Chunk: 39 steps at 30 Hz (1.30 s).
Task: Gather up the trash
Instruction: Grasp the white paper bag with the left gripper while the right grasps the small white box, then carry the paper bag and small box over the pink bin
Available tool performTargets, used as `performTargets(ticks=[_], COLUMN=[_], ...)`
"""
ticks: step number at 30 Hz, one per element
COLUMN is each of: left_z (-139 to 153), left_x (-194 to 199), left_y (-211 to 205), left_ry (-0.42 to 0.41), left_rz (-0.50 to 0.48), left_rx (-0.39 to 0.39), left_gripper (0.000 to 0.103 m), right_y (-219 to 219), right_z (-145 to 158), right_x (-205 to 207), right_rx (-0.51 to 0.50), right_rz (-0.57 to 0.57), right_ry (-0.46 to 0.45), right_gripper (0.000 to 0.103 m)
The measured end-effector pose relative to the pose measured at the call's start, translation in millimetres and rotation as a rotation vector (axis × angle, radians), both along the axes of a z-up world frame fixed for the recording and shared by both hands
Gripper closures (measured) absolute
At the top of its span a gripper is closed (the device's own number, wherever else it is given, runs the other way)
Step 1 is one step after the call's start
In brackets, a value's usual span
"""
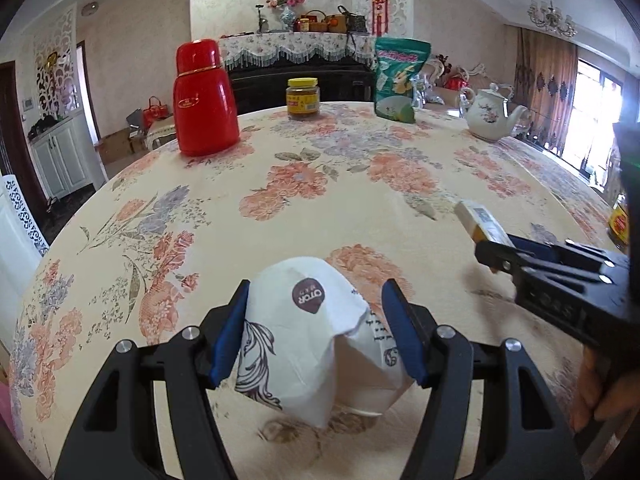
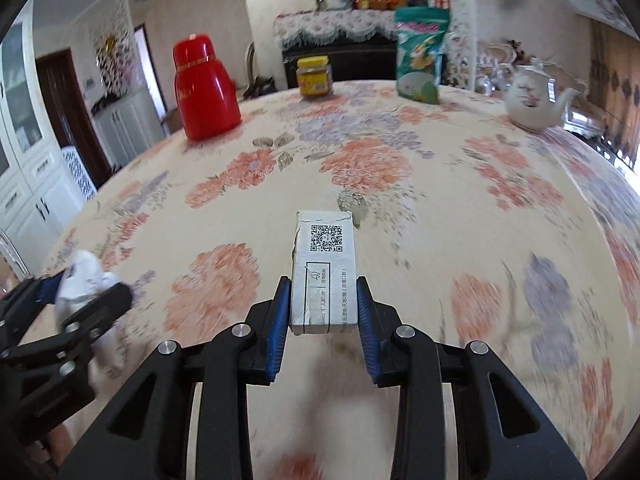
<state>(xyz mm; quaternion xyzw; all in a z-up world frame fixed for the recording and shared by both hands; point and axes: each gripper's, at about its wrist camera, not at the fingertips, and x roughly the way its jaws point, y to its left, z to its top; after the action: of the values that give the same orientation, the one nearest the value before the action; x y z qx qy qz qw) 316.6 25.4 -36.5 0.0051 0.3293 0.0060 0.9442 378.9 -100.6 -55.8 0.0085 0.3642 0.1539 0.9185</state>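
Your left gripper (image 1: 314,332) has its jaws clamped on the crumpled white paper wrapper (image 1: 308,344), held just above the floral tabletop (image 1: 320,184). That wrapper is light and soft, so it will give under the pads; grip its bulk, not a loose flap. Your right gripper (image 2: 323,312) has its jaws closed on the small cardboard box (image 2: 324,276), squeezing the 2 long sides near the end closest to you, box lifted clear of the cloth. It looks light and fairly stiff, already creased, so it could crush if squeezed harder. Count: 1 wrapper, 1 box, both in hand. Across the tabletop stand 1 red flask (image 1: 204,96), 1 yellow-lidded jar (image 1: 303,99), 1 green snack bag (image 1: 400,78), 1 white teapot (image 1: 492,114).
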Motion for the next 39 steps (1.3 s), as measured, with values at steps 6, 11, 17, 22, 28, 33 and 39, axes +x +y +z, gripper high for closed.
performTargets(ticks=[6, 11, 17, 22, 28, 33, 39], left_z=[6, 11, 15, 21, 24, 16, 10], left_x=[-34, -74, -119, -155, -193, -223, -250], left_y=[-12, -14, -6, 8, 25, 40, 62], left_ry=[-0.019, -0.064, -0.117, -0.157, -0.195, -0.213, -0.222], left_rz=[-0.037, -0.061, -0.055, -0.046, -0.020, -0.001, 0.039], left_rx=[0.027, 0.053, 0.049, 0.000, -0.049, -0.081, -0.099], left_gripper=[0.039, 0.039, 0.039, 0.039, 0.039, 0.039, 0.039], right_y=[-13, -15, -15, -9, -1, 12, 32], right_z=[18, 31, 36, 38, 40, 39, 32], right_x=[-51, -101, -154, -186, -218, -234, -244], right_rx=[0.035, 0.024, 0.034, 0.051, 0.093, 0.095, 0.094], right_rz=[-0.038, -0.050, -0.061, -0.041, -0.017, 0.024, 0.089], right_ry=[-0.061, -0.132, -0.183, -0.203, -0.229, -0.236, -0.221], right_gripper=[0.071, 0.071, 0.071, 0.071, 0.071, 0.071, 0.071])
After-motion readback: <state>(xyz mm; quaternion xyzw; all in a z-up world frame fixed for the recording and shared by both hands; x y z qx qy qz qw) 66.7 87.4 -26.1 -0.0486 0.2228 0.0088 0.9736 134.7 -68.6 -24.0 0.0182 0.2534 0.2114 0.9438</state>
